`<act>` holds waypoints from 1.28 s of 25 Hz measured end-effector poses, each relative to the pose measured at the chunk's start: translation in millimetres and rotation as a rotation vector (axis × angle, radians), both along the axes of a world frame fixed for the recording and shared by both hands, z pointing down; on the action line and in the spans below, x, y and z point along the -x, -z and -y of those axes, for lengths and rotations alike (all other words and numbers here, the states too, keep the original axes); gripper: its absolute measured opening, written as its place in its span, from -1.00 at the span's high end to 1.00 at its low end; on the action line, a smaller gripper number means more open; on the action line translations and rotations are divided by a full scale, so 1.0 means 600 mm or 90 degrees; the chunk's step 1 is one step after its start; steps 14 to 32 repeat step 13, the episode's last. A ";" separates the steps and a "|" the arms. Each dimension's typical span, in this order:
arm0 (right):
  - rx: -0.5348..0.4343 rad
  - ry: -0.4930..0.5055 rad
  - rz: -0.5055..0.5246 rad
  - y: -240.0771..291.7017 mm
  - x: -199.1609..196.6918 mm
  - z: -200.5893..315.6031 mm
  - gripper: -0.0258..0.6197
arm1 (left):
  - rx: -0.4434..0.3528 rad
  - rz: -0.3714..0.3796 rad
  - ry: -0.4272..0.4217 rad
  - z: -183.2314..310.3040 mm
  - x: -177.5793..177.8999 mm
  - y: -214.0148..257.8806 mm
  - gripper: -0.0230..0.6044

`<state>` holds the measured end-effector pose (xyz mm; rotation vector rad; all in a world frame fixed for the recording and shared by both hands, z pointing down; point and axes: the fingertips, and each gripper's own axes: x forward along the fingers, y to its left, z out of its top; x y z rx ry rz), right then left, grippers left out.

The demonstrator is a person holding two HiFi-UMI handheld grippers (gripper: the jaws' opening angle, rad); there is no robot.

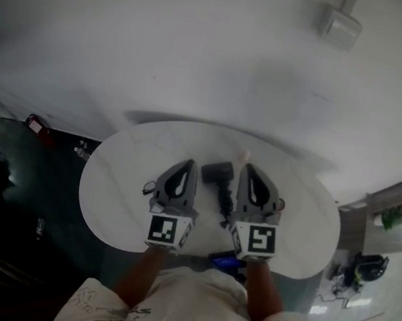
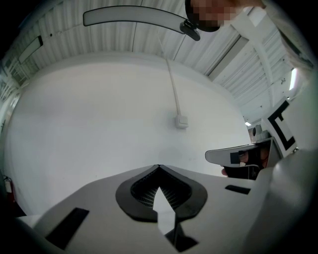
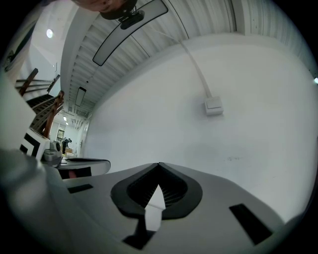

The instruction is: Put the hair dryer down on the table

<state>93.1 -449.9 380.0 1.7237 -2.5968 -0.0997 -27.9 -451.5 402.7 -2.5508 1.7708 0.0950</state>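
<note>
A black hair dryer (image 1: pixel 219 174) lies on the white oval table (image 1: pixel 126 176), its handle pointing toward me. It rests between the two grippers, and neither one holds it. My left gripper (image 1: pixel 190 162) is just left of it with its jaws shut and nothing between them. On the other side, my right gripper (image 1: pixel 247 167) is also shut and empty. In the left gripper view the left gripper's (image 2: pixel 159 166) jaws meet at their tips before a bare white wall, with the right gripper (image 2: pixel 238 156) at the side. The right gripper (image 3: pixel 159 163) shows the same in its own view.
A small cream object (image 1: pixel 246 155) stands on the table beyond the right gripper. A blue thing (image 1: pixel 223 261) shows at the table's near edge. A white box (image 1: pixel 340 24) is mounted on the wall ahead. Dark clutter and a red object (image 1: pixel 34 125) lie on the floor at left.
</note>
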 end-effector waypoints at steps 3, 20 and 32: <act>0.003 -0.002 -0.005 -0.003 -0.001 -0.002 0.90 | 0.002 0.001 0.002 -0.003 0.001 0.000 0.93; 0.003 -0.014 -0.019 -0.018 -0.015 0.006 0.90 | -0.002 0.012 -0.004 -0.004 -0.005 0.004 0.93; 0.003 -0.014 -0.019 -0.018 -0.015 0.006 0.90 | -0.002 0.012 -0.004 -0.004 -0.005 0.004 0.93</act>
